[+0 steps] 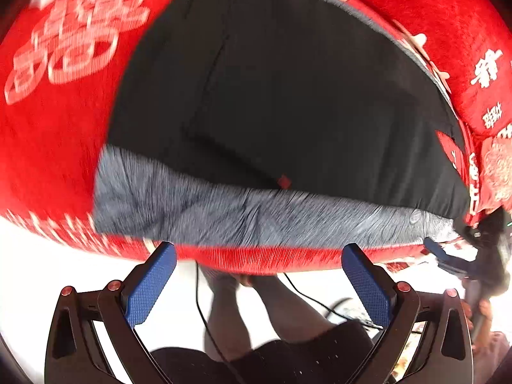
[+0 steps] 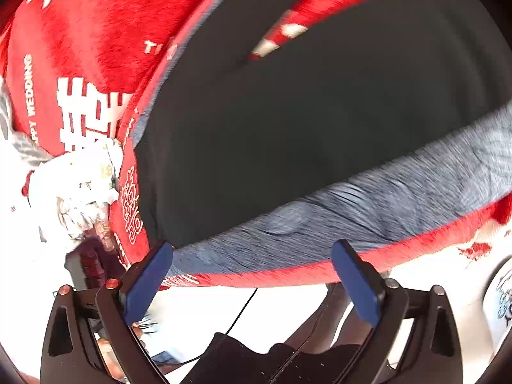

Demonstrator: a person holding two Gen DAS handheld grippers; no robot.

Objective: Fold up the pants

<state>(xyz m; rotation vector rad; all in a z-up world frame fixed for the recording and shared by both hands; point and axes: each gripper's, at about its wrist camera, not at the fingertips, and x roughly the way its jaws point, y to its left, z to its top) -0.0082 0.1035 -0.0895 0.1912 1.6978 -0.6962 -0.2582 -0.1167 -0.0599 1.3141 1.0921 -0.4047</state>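
**benchwatcher:** Pants [image 1: 288, 96] are laid flat on the red cloth [image 1: 57, 147] that covers the bench, dark fabric with a grey waistband [image 1: 224, 214] along the near edge. Which way would you go in?

**foldnerd:** Straight ahead and down, I'd say. In both wrist views the waistband runs crosswise just past the fingertips, so its long axis sits across the line each tool points along. The left gripper [image 1: 259, 256] has its jaws wide apart with nothing between them, hovering off the bench edge near the middle of the band.

**benchwatcher:** And the other one?

**foldnerd:** The right gripper [image 2: 252, 252] looks the same, jaws spread and empty, but over the band's other end, near that corner of the pants. Neither looks clearly closer to me. My guess is both pinch the waistband together.
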